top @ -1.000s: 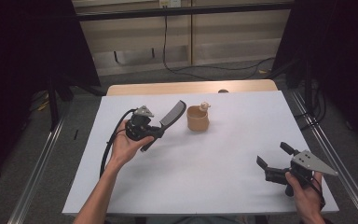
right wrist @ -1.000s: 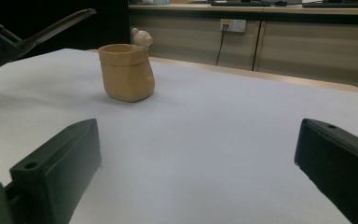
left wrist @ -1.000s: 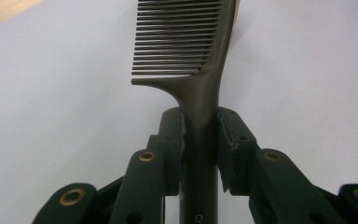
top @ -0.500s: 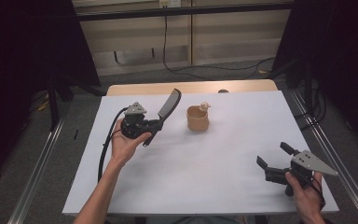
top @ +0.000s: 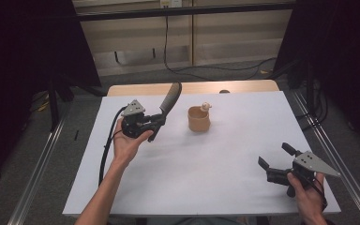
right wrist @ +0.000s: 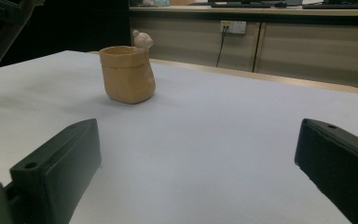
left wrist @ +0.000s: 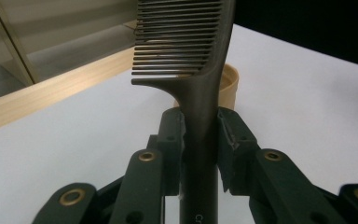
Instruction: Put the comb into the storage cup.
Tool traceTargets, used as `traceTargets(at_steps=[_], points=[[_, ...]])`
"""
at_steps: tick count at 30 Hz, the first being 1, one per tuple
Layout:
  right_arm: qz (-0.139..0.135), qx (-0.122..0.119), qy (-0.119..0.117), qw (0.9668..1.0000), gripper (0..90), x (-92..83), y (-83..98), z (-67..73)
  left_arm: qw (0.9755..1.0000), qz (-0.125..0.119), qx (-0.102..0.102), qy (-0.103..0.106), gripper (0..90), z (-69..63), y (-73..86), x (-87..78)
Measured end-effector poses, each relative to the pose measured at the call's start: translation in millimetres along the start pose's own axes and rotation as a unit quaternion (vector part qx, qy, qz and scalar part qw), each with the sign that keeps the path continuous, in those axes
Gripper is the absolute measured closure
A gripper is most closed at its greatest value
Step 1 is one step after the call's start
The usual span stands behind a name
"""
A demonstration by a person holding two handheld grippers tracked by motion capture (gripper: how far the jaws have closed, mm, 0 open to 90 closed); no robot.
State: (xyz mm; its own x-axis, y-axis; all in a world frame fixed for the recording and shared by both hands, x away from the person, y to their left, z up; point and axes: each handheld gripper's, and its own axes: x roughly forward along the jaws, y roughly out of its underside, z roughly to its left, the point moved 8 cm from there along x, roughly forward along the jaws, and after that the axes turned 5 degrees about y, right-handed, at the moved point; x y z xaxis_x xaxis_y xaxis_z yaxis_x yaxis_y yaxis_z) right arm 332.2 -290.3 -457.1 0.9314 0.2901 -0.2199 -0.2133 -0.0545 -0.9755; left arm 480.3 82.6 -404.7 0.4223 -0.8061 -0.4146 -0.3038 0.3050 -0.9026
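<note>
My left gripper (top: 155,123) is shut on the handle of a dark comb (top: 170,98), held above the left part of the white table (top: 206,183). The comb slants up and away, its teeth end high. In the left gripper view both pads clamp the comb (left wrist: 186,46) at its handle, and the tan cup (left wrist: 230,84) shows just behind it. The tan bag-shaped cup (top: 198,118) with a small bear figure on its rim stands upright to the right of the comb. My right gripper (top: 274,157) rests low near the front right corner, open, and faces the cup (right wrist: 127,74) across bare sheet.
A wooden table edge (top: 192,87) shows beyond the white sheet. Metal rails (top: 37,164) run along both sides of the table. Cables lie on the floor behind. A black cable (top: 107,150) trails from the left gripper along the forearm.
The comb has swung from a low slant towards the cup to a steeper, more upright tilt as the left wrist turned. The right gripper has stayed still.
</note>
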Motion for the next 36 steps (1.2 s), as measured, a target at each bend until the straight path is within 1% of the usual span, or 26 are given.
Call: traceTargets(at_steps=[2, 3, 4, 5, 6, 7, 8, 9, 10, 11, 12, 13, 17, 19, 24, 25, 26, 27, 29, 30, 32, 36], points=[[0.0, 0.0, 0.0, 1.0, 0.0, 0.1, 0.0, -0.1, 0.9999, -0.01, 0.001, 0.0, 72.9, 0.4, -2.0, -0.4], [0.0, -0.001, 0.002, 1.0, 0.0, 0.2, -0.1, -0.4, 0.9999, -0.013, -0.001, 0.002, 72.9, -0.2, -3.2, -0.7], [0.0, -0.001, 0.002, 1.0, 0.0, 0.2, -0.1, -0.4, 0.9999, -0.013, -0.001, 0.002, 72.9, -0.2, -3.2, -0.7], [-0.002, -0.002, 0.004, 1.0, 0.0, 0.4, -0.4, -1.1, 0.9999, -0.011, 0.003, -0.001, 72.9, -0.1, -3.5, -0.9], [-0.002, -0.002, 0.004, 1.0, 0.0, 0.4, -0.4, -1.1, 0.9999, -0.012, 0.007, -0.002, 72.9, -0.3, -4.3, -0.5], [-0.003, -0.001, 0.004, 1.0, 0.0, 0.4, -0.6, -1.3, 0.9999, -0.016, 0.004, -0.001, 72.9, -1.0, -5.3, 0.1], [-0.003, -0.001, 0.004, 1.0, 0.0, 0.4, -0.6, -1.3, 0.9998, -0.017, 0.007, -0.001, 72.9, -1.3, -6.4, 0.5], [-0.003, -0.001, 0.005, 1.0, 0.0, 0.3, -0.7, -1.4, 0.9996, -0.026, 0.006, 0.002, 72.9, -2.1, -10.3, 1.4], [-0.003, -0.001, 0.005, 1.0, 0.0, 0.3, -0.7, -1.4, 0.9996, -0.026, 0.006, 0.002, 72.9, -2.1, -10.3, 1.4], [-0.003, -0.001, 0.005, 1.0, 0.0, 0.4, -0.9, -1.4, 0.9996, -0.028, 0.01, 0.002, 72.9, -1.9, -12.4, 0.9], [-0.005, -0.001, 0.004, 1.0, 0.0, 0.2, -1.2, -1.0, 0.9993, -0.036, 0.014, 0.002, 72.9, -1.4, -16.2, -0.5], [-0.005, -0.001, 0.005, 1.0, 0.0, -0.2, -1.3, -1.0, 0.9993, -0.036, 0.014, 0.002, 72.9, -1.4, -16.2, -0.5], [-0.006, 0.001, 0.006, 1.0, 0.0, 0.3, -1.5, -1.5, 0.9983, -0.056, 0.013, -0.003, 72.9, 2.0, -22.4, -1.2], [-0.006, 0.0, 0.005, 1.0, 0.0, 0.0, -1.6, -1.0, 0.9983, -0.058, 0.009, -0.003, 72.9, 1.9, -23.2, -0.5], [-0.006, 0.0, 0.006, 1.0, 0.0, 0.1, -1.6, -1.1, 0.9979, -0.064, 0.013, -0.003, 72.9, 1.3, -27.7, 4.3], [-0.006, 0.0, 0.006, 1.0, 0.0, 0.3, -1.5, -1.2, 0.9977, -0.067, 0.011, -0.002, 73.0, 0.8, -29.0, 5.9], [-0.006, 0.0, 0.006, 1.0, 0.0, 0.3, -1.5, -1.2, 0.9973, -0.071, 0.014, 0.001, 73.0, 0.7, -30.1, 7.3], [-0.005, 0.0, 0.005, 1.0, 0.0, 0.3, -1.4, -0.6, 0.9972, -0.073, 0.015, -0.001, 72.9, 0.5, -30.9, 8.9], [-0.006, 0.0, 0.004, 1.0, 0.0, 0.3, -1.4, -0.6, 0.997, -0.076, 0.012, 0.002, 72.9, -0.9, -32.1, 12.9], [-0.007, 0.001, 0.005, 1.0, 0.0, 0.5, -1.7, -0.6, 0.9973, -0.073, 0.011, 0.004, 73.0, -1.6, -32.3, 14.6], [-0.008, 0.002, 0.005, 0.9999, 0.0, 0.7, -1.9, -0.8, 0.9976, -0.069, 0.012, 0.001, 72.9, -2.7, -33.0, 17.2], [-0.008, 0.002, 0.006, 0.9999, 0.0, 0.6, -1.9, -0.9, 0.9972, -0.074, 0.011, 0.001, 73.0, -3.8, -37.0, 21.7]])
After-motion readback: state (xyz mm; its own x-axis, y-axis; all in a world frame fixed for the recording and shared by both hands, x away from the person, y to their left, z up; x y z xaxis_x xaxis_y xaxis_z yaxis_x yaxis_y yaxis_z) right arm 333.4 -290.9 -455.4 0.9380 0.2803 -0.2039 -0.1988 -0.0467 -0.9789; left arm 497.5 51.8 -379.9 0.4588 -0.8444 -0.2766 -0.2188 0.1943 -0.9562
